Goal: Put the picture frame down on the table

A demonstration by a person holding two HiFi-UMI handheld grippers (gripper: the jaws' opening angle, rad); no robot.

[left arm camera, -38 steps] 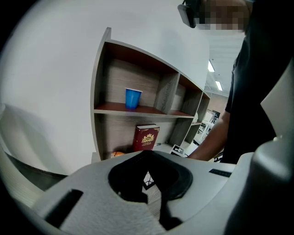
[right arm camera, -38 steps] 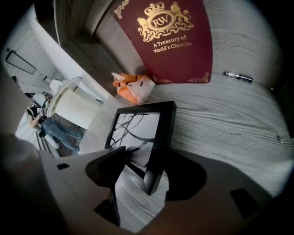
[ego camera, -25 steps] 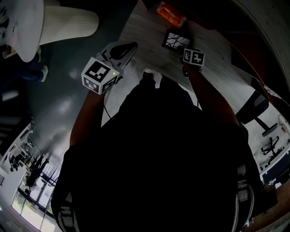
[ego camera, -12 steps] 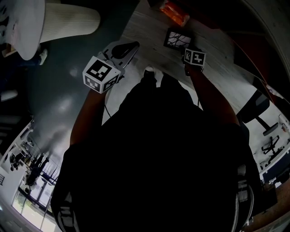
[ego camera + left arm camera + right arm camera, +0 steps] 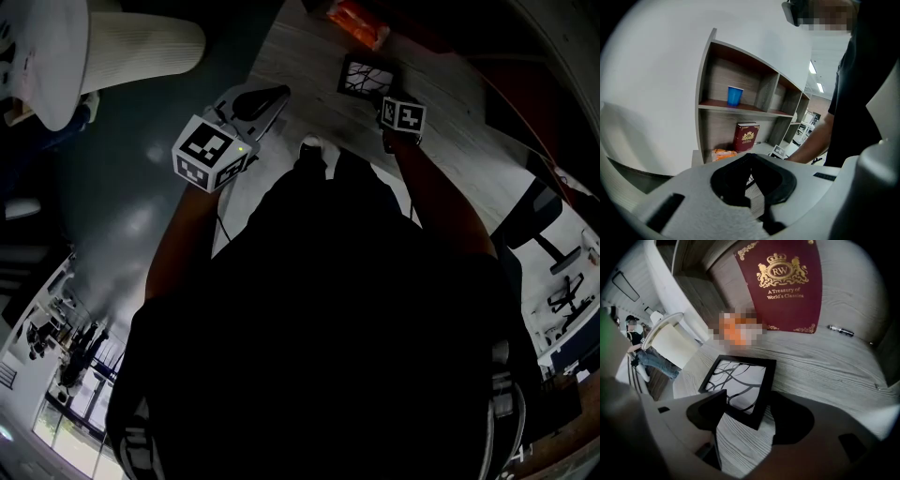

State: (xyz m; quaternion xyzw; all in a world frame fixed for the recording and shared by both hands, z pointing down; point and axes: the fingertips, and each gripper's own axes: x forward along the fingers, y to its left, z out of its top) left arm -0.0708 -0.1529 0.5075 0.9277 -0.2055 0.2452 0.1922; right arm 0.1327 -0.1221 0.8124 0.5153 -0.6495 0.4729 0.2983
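The picture frame (image 5: 740, 383) is black with a white picture of curving black lines. It lies flat on the grey wood table (image 5: 825, 366), and shows small in the head view as the picture frame (image 5: 367, 77). My right gripper (image 5: 750, 398) is open, low over the table, with the frame's near corner between its jaws. In the head view the right gripper (image 5: 386, 97) sits just behind the frame under its marker cube. My left gripper (image 5: 274, 95) hovers at the table's left edge, shut and empty; it appears as the left gripper (image 5: 751, 157) in its own view.
A dark red book (image 5: 785, 282) leans against the shelf's back, with an orange packet (image 5: 738, 331) beside it and a pen (image 5: 841, 330) to the right. A blue cup (image 5: 735, 95) stands on the upper shelf. A white chair (image 5: 103, 42) is off the table's left.
Almost nothing differs. The frame and the right gripper have drifted slightly up in the head view together. The left gripper stays where it was.
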